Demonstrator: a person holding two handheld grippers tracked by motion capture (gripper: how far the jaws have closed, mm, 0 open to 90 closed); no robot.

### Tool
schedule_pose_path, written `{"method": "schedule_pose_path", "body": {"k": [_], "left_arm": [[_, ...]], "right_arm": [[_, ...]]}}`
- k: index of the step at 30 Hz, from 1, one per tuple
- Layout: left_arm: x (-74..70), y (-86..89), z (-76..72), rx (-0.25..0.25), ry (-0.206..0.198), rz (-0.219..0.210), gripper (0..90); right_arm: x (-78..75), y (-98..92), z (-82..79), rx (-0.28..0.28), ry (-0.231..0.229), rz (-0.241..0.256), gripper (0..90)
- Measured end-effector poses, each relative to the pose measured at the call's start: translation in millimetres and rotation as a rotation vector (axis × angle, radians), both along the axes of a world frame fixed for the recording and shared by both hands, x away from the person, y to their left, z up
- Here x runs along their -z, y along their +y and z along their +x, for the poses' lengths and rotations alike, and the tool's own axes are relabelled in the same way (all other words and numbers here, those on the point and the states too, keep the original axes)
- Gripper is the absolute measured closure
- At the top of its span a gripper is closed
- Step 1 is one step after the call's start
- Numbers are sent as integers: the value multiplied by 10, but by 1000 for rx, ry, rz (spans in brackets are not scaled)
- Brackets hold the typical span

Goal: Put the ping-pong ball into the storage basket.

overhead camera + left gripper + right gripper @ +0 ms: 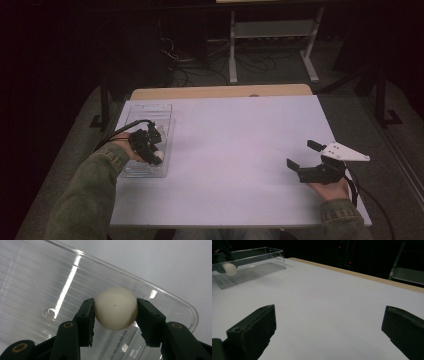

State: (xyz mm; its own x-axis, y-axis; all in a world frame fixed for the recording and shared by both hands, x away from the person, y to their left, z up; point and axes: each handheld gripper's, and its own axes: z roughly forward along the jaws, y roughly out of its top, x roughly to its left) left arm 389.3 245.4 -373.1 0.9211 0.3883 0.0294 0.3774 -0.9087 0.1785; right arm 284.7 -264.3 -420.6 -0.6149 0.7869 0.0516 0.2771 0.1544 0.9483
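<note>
- Because it was pinched at its widest part, the white ball [116,308] sat squarely between the jaws of the left gripper [115,315], one pad on each flank, which I judge kept so round and smooth a thing from squirting out.
- It hung inside the clear plastic tray [37,285], over the ribbed floor and toward the rounded corner at about 3 o'clock in the left gripper view; whether it touched the floor could not be told.
- In the high view the ball [158,152] showed as a pale spot at the tip of the left gripper [156,150], which reached into the tray [150,109] from its 8 o'clock side, probably so the low wall was cleared from above.
- The tray lay at the table's [235,145] 9 o'clock edge, its long side running away from the person, within easy reach of the left sleeve [85,200].
- The right gripper [303,156] rested well apart at about 4 o'clock on the table, jaws spread wide and holding nothing, seemingly parked clear of the work.
- From the right gripper view, those spread jaws framed bare white tabletop [332,305], with the tray [257,257] and ball [229,269] off at 10 o'clock.
</note>
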Motion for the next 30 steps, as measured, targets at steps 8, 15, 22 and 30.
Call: {"method": "schedule_pose_path", "body": {"k": [8,15,22,30], "left_arm": [[52,-42,28,6,20,17,506],[39,-16,33,-18,10,22,478],[-27,55,43,-68,-24,-2,357],[-119,121,4,-105,-86,-19,170]], "right_arm": [[7,-9,1,5,1,1,0],[9,-7,2,4,3,-1,0],[7,-6,-3,4,3,-1,0],[5,-4,-9,4,3,-4,0]]}}
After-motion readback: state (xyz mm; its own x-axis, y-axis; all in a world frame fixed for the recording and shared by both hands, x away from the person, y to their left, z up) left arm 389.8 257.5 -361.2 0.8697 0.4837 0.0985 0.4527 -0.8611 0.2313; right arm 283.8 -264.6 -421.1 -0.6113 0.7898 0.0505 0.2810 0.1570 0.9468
